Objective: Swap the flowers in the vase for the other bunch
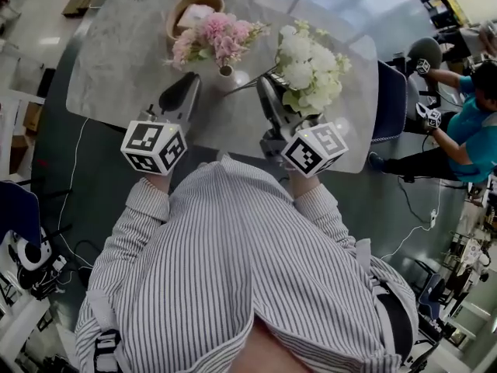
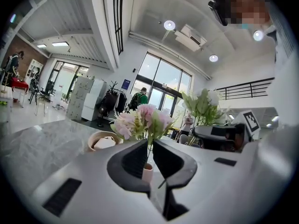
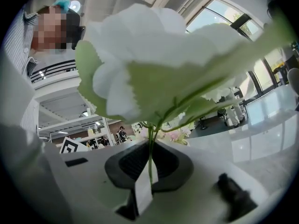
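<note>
Pink flowers (image 1: 217, 37) stand in a small white vase (image 1: 226, 71) on the marble table (image 1: 116, 61). My left gripper (image 1: 196, 78) is level just left of the vase. In the left gripper view its jaws are drawn in to a narrow slit around the pink flowers' (image 2: 142, 120) thin stem, above the vase (image 2: 147, 172). My right gripper (image 1: 262, 80), right of the vase, is shut on the stem of the white flowers (image 1: 307, 68), held above the table. In the right gripper view the white flowers (image 3: 154, 64) fill the top, and a white tag (image 3: 144, 190) hangs from the stem at the right gripper (image 3: 150, 146).
A tan bowl (image 1: 194, 10) holding something pale sits behind the vase, also in the left gripper view as the bowl (image 2: 103, 141). A blue chair (image 1: 390, 99) stands at the table's right end. A person in a blue top (image 1: 474, 123) works further right.
</note>
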A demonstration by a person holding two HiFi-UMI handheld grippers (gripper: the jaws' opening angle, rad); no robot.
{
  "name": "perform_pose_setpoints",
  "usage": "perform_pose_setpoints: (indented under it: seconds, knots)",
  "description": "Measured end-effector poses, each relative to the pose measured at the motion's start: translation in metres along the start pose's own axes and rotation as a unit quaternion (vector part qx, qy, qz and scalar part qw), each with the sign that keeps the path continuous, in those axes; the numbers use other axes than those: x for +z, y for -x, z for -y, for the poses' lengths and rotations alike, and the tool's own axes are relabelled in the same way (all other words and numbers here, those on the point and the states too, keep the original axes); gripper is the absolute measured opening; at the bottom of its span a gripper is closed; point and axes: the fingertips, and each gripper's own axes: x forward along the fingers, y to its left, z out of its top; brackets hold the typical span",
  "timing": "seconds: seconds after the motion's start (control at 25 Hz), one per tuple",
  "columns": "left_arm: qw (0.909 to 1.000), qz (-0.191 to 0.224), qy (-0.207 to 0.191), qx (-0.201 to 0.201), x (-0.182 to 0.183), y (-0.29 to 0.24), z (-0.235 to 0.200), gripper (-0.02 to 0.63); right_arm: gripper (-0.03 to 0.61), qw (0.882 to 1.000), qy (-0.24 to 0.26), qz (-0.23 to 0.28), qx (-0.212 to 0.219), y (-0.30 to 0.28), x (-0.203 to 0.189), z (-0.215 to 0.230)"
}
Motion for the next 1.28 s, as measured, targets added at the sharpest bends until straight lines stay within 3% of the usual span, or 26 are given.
perform_pose_setpoints:
  seconds: [0.24,0.56,1.28]
  knots:
    - [0.9997,-0.009,-0.010,-0.020,-0.004,0.001,0.018,0.035,0.028,1.000,-0.006,-0.020,0.010,-0.010,-0.011,-0.002]
    - [0.9997,-0.003,0.017,-0.017,-0.007,0.007,0.015,0.029,0.028,0.999,-0.007,-0.039,0.035,-0.018,-0.021,-0.011]
    - [0.9988,-0.011,0.035,-0.032,-0.012,0.002,0.019,0.025,0.028,0.999,-0.002,-0.044,0.029,-0.017,-0.023,-0.008]
